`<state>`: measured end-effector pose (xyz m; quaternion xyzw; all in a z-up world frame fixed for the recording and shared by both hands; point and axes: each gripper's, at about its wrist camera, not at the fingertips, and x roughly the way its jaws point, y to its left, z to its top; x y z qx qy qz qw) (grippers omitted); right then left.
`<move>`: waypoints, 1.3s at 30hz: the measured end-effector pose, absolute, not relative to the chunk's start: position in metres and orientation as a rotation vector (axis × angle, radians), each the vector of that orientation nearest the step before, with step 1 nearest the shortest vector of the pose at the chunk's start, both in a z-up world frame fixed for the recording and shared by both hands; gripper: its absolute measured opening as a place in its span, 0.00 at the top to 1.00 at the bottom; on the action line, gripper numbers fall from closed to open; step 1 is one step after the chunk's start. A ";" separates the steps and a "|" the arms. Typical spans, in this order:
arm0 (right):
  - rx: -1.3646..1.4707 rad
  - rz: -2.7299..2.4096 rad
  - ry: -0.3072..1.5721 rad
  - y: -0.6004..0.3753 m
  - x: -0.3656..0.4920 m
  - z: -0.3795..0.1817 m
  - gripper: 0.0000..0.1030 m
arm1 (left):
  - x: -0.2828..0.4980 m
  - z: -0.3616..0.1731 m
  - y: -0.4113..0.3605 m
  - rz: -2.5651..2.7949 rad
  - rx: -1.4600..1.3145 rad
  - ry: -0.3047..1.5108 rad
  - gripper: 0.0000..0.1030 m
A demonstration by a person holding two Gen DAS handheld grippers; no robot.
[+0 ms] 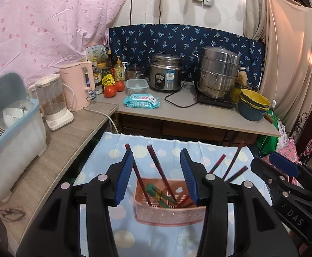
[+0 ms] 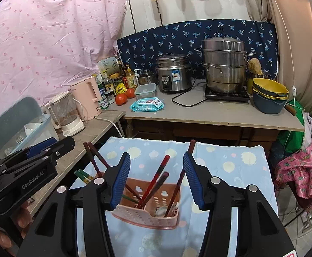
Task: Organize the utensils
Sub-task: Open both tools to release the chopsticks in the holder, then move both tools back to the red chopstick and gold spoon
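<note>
Both sets of fingers hang parted and empty above the pink basket (image 1: 170, 208), which sits on the pale blue cloth (image 1: 166, 150) covering the desk. Your left gripper (image 1: 159, 178) frames the left half, where the dark red chopsticks (image 1: 160, 169) lean outward and the green chopsticks (image 1: 158, 194) lie low inside. Your right gripper (image 2: 157, 180) frames the right half, with more red chopsticks (image 2: 156, 180) standing up and what looks like a spoon (image 2: 162, 211) at the bottom. Judging by this, the sticks have been dropped in. Lift straight up and back so neither pad clips a leaning tip and tilts the light basket. Then check for strays on the cloth.
</note>
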<state>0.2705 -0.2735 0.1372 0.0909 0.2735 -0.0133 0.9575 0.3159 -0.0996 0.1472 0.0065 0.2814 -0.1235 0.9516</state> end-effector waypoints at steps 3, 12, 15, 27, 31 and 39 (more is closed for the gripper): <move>0.190 -0.027 0.557 -0.274 0.259 0.136 0.51 | 0.308 0.145 -0.099 -0.253 0.018 0.580 0.58; 0.193 -0.032 0.565 -0.270 0.225 0.129 0.51 | 0.276 0.135 -0.093 -0.256 0.026 0.598 0.53; 0.203 -0.026 0.577 -0.268 0.213 0.124 0.51 | 0.266 0.131 -0.091 -0.257 0.029 0.606 0.53; 0.206 -0.015 0.640 -0.253 0.170 0.095 0.51 | 0.226 0.105 -0.079 -0.257 0.023 0.670 0.53; 0.210 -0.011 0.669 -0.249 0.155 0.083 0.51 | 0.214 0.093 -0.074 -0.254 0.027 0.694 0.53; 0.223 0.002 0.728 -0.239 0.128 0.057 0.51 | 0.192 0.078 -0.069 -0.251 0.034 0.725 0.53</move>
